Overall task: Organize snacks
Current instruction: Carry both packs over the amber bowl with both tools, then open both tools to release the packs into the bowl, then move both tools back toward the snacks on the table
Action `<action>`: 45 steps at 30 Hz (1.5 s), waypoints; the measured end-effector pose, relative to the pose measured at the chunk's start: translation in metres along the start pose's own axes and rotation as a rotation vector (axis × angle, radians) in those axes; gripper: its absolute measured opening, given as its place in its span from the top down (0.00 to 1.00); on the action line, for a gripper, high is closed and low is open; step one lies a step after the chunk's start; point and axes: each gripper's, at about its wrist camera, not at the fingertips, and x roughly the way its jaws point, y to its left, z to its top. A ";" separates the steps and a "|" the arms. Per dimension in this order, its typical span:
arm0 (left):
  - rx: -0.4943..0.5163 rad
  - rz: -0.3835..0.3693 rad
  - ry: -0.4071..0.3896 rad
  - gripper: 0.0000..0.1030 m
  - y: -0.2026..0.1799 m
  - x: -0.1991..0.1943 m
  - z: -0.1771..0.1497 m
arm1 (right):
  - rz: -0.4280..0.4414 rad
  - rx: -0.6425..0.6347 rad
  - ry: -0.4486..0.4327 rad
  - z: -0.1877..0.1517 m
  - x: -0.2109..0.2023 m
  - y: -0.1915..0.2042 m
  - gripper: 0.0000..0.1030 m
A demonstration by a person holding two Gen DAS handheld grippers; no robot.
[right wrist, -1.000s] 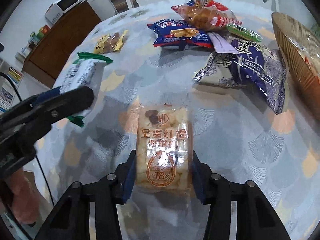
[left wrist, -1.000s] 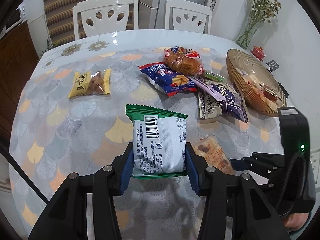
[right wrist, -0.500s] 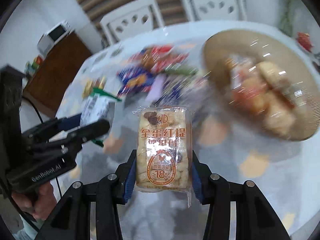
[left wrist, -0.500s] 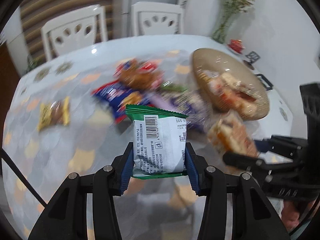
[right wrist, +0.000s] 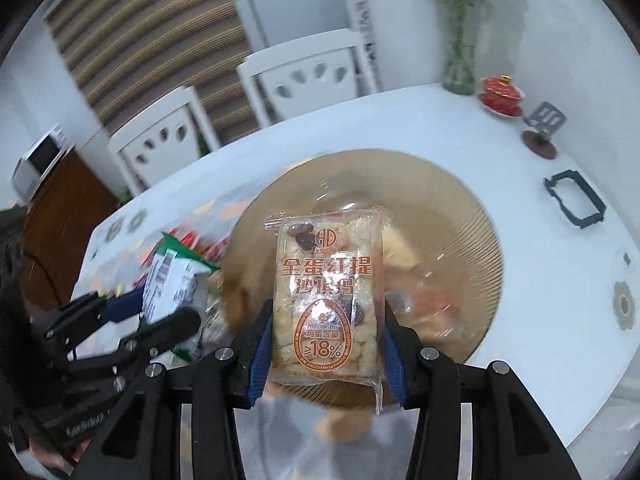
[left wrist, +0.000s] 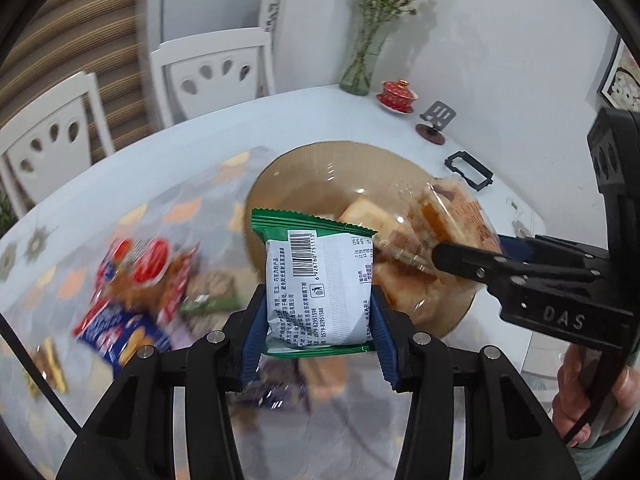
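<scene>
My left gripper (left wrist: pixel 318 320) is shut on a green and white snack packet (left wrist: pixel 320 288), held in the air at the near left rim of the amber glass bowl (left wrist: pixel 304 168). My right gripper (right wrist: pixel 326 344) is shut on a clear packet of egg and raisin cake (right wrist: pixel 326 300), held above the same bowl (right wrist: pixel 460 200), which has several snacks in it. In the left wrist view the right gripper (left wrist: pixel 460 258) and its cake packet (left wrist: pixel 452 212) show over the bowl's right side. In the right wrist view the left gripper (right wrist: pixel 168 308) shows at lower left.
Loose snack packets (left wrist: pixel 136 280) lie blurred on the patterned tablecloth left of the bowl. A vase (left wrist: pixel 358 72), a red lidded cup (left wrist: pixel 398 96), a small stand (left wrist: pixel 436 120) and a black frame (left wrist: pixel 468 170) sit behind the bowl. Two white chairs (left wrist: pixel 212 72) stand at the far side.
Both grippers have swung right with their packets, from over the tablecloth to the bowl. The right gripper's packet now hangs over the bowl's middle. Both grips are unchanged.
</scene>
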 end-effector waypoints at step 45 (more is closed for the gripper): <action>-0.306 0.250 -0.108 0.25 0.146 -0.125 -0.071 | 0.224 -0.157 0.077 -0.016 0.012 0.113 0.47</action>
